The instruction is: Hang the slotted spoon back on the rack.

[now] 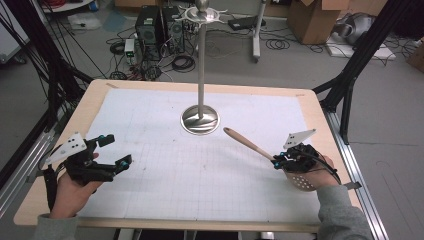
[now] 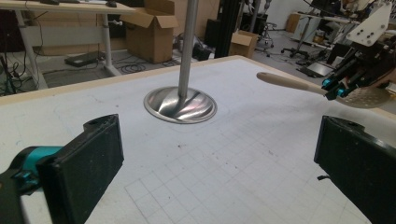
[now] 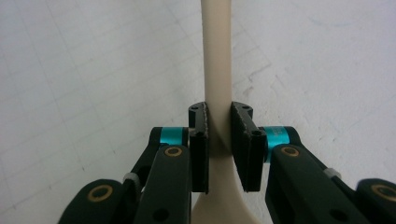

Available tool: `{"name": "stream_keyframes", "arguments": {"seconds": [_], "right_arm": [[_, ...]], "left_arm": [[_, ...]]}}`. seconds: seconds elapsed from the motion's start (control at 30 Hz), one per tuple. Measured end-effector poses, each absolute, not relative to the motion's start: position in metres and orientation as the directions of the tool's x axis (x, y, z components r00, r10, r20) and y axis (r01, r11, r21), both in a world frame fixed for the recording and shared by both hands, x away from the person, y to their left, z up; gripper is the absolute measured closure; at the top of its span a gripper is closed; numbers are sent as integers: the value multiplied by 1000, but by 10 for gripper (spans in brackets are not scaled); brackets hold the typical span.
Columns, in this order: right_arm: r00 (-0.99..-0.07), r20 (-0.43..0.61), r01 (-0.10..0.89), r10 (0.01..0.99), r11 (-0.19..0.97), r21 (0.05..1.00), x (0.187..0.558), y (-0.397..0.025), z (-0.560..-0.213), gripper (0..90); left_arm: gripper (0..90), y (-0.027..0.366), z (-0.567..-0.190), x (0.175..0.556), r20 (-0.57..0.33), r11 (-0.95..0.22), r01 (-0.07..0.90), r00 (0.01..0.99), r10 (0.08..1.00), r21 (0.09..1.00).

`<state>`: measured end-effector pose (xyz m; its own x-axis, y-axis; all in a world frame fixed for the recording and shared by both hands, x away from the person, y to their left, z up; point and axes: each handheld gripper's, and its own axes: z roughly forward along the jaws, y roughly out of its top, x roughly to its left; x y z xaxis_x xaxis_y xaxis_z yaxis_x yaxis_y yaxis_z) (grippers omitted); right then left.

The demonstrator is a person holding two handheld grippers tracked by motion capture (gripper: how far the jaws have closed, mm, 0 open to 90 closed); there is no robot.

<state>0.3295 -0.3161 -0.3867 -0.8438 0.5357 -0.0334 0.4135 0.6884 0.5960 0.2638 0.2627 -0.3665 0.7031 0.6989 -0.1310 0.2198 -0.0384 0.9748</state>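
— One skimmer is in play: the right gripper is clamped on its wooden handle, bowl by the hand, handle tip aimed at the stand.
— So what step is this?
— Probably carrying it to hang on the stand's top hooks, which means lifting high and turning it.
— Anything in the way?
— Little; the left gripper waits open and empty, well left of the stand, over the table.

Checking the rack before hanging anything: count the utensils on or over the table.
1. A slotted spoon with a wooden handle, clamped in the right tongs near the table's right edge, handle pointing toward the stand. Left tongs are open.
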Motion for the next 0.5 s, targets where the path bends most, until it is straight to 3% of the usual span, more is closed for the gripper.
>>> {"name": "stream_keyframes", "arguments": {"seconds": [0.5], "right_arm": [[-837,-12,372,548,584,722,326,-315,-358,781]], "left_arm": [[18,263,-366,263,-135,-35,222,703,699,974]]}}
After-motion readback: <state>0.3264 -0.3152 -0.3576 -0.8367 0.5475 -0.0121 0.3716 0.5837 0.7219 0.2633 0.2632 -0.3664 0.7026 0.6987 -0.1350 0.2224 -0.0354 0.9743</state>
